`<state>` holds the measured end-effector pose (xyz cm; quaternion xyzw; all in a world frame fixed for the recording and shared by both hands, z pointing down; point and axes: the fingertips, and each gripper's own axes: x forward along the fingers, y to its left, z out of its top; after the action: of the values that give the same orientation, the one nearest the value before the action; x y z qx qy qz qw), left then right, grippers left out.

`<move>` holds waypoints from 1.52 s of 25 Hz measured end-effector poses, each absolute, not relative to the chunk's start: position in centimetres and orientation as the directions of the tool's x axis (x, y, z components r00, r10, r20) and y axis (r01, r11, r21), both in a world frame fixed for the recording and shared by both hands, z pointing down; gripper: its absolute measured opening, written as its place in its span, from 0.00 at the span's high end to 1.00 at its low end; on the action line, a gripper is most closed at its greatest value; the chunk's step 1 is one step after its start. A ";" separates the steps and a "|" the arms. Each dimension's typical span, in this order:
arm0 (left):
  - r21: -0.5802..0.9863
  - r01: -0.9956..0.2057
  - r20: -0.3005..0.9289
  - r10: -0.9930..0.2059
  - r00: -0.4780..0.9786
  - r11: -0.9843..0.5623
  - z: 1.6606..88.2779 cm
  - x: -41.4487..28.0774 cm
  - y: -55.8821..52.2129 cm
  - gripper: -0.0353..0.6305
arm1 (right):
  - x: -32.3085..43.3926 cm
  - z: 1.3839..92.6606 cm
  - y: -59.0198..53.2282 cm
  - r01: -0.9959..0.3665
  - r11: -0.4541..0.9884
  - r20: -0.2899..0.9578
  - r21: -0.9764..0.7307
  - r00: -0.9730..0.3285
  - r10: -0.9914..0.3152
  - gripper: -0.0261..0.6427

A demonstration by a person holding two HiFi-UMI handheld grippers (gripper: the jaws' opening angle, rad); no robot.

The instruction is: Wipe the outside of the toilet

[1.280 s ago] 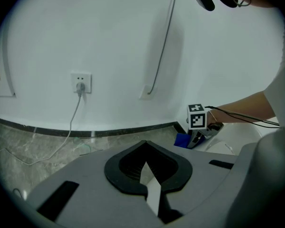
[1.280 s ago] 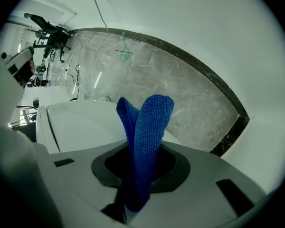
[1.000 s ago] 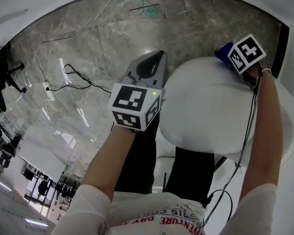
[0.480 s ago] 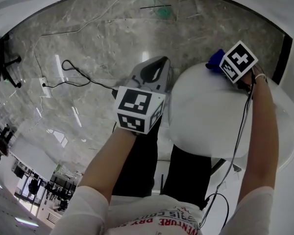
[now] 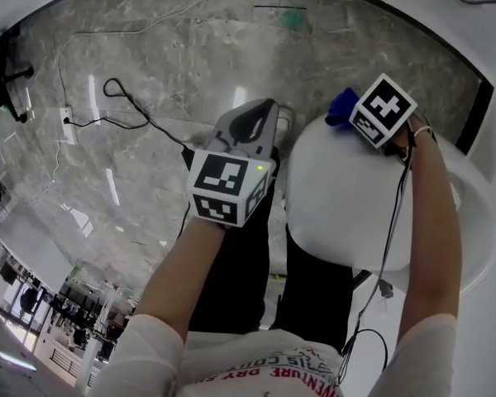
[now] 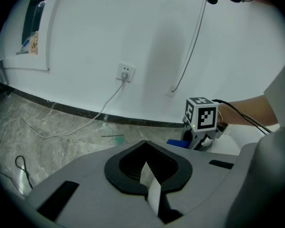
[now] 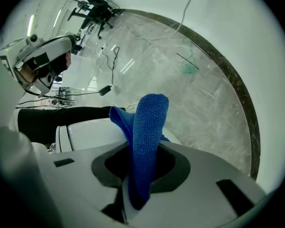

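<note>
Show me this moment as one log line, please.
right gripper: shut on blue cloth, at far edge of toilet | left gripper: shut, empty, beside toilet

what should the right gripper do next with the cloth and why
Probably sweep the cloth sideways along the far edge of the toilet, pressing it on. The right gripper is shut on the cloth at that edge, the cloth's free end sticks out past the jaws, and the left gripper hangs shut and empty beside it.

we see a grey marble floor point(image 5: 174, 64), a black cable point(image 5: 149, 118) snaking across it, a small green scrap point(image 5: 291, 17) near the dark skirting point(image 6: 85, 111), and a wall socket point(image 6: 126, 73).
</note>
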<state>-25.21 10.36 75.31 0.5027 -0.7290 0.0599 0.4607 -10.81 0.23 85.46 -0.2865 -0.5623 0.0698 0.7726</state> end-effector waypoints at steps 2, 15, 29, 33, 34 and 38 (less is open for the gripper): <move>0.375 -0.776 0.733 -0.675 -0.087 0.507 75.4 -25.1 11.6 0.94 | -11.1 85.4 1.4 0.244 0.806 0.818 -0.539 0.380 0.432 0.85; 0.301 -0.724 0.773 -0.603 -0.196 0.620 74.5 -23.5 21.6 0.94 | -12.2 84.5 9.4 0.465 0.691 0.817 -0.554 0.466 0.341 0.85; 0.322 -0.634 0.731 -0.610 -0.304 0.703 70.4 -22.9 26.9 0.94 | -15.6 77.5 18.3 0.367 0.704 0.794 -0.607 0.279 0.540 0.85; 0.311 -0.683 0.685 -0.654 -0.320 0.660 64.9 -25.1 23.8 0.94 | -19.1 71.2 14.8 0.267 0.835 0.860 -0.481 -0.043 0.509 0.85; 0.309 -0.699 0.671 -0.669 -0.321 0.645 62.9 -25.7 22.5 0.94 | -19.7 69.2 13.4 0.232 0.863 0.868 -0.448 -0.116 0.482 0.85; 0.312 -0.767 0.615 -0.735 -0.287 0.561 53.5 -27.3 16.4 0.94 | -20.5 59.5 7.4 0.075 0.934 0.877 -0.350 -0.324 0.354 0.85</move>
<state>-27.27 16.35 53.50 0.4682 -0.8017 0.0217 0.3708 -20.54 7.41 59.47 -0.1336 -0.8044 0.1234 0.5656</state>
